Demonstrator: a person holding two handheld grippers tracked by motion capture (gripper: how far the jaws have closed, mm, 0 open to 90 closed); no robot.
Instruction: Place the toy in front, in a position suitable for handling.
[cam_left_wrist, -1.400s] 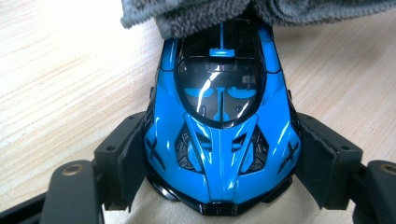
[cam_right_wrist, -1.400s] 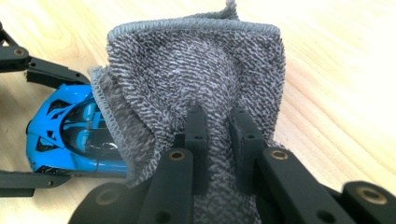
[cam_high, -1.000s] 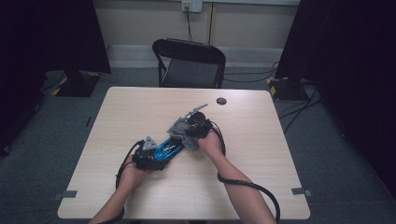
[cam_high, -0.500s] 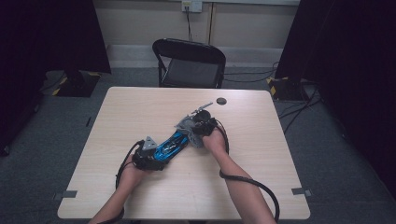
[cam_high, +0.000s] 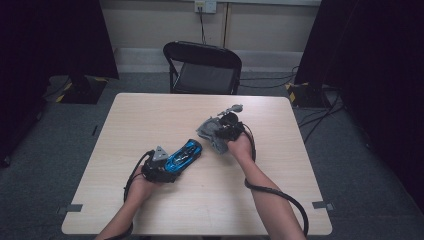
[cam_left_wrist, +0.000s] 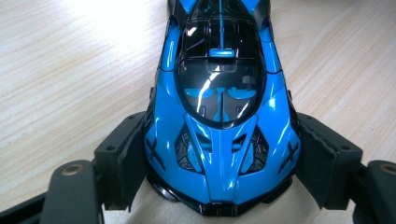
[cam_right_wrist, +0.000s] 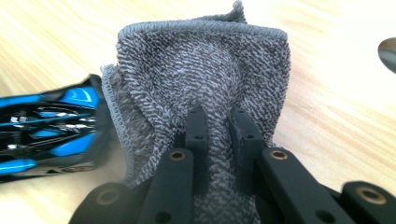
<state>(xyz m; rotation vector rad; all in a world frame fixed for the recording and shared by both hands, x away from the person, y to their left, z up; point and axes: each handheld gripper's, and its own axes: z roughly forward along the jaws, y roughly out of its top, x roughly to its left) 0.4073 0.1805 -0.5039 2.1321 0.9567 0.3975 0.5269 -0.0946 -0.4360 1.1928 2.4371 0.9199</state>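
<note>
Since the earlier frames, the right gripper (cam_high: 226, 131) has drawn its grey terry cloth (cam_high: 212, 132) away from the blue toy sports car (cam_high: 184, 155), toward the far right of the table (cam_high: 150, 115); a second ago cloth and car overlapped, and now a strip of bare wood shows between them. The right gripper's jaws are pinched tight on a fold of the cloth (cam_right_wrist: 201, 79), which bunches up in front of them, a grip suited to wiping. The left gripper (cam_high: 159, 170) has kept its place near the table's near-left middle, its jaws spread wide around the car's nose (cam_left_wrist: 219, 154), pads (cam_left_wrist: 322, 158) against both flanks, apparently to steady the model while it is rubbed. The car lies wheels down, pointing away toward the cloth. A folding chair (cam_high: 202, 65) stands beyond the far edge.
</note>
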